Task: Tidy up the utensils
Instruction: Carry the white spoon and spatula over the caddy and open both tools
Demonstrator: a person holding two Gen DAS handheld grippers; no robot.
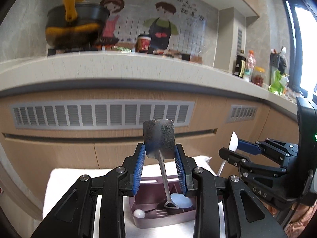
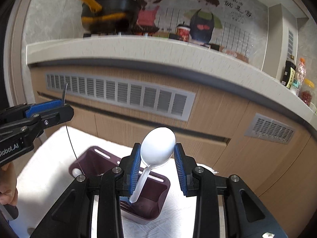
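My left gripper (image 1: 159, 150) is shut on a metal spatula (image 1: 158, 138), held by its blade with the handle hanging down into a maroon utensil holder (image 1: 158, 218). My right gripper (image 2: 158, 148) is shut on a white plastic spoon (image 2: 158, 146), held by its bowl, its handle pointing down over the same holder (image 2: 152, 210). A white spoon bowl (image 1: 181, 199), a small white ball-shaped end (image 1: 139, 213) and a dark fork (image 1: 158, 211) lie inside the holder. The right gripper shows in the left wrist view (image 1: 234, 148), the left gripper in the right wrist view (image 2: 63, 105).
The holder stands on a white cloth (image 2: 49, 178). Behind is a wooden cabinet front with grey vent grilles (image 1: 103, 116) under a pale countertop (image 1: 118, 63). On the counter are a black pan with yellow handles (image 1: 75, 25), a red cup (image 1: 143, 43) and bottles (image 1: 247, 65).
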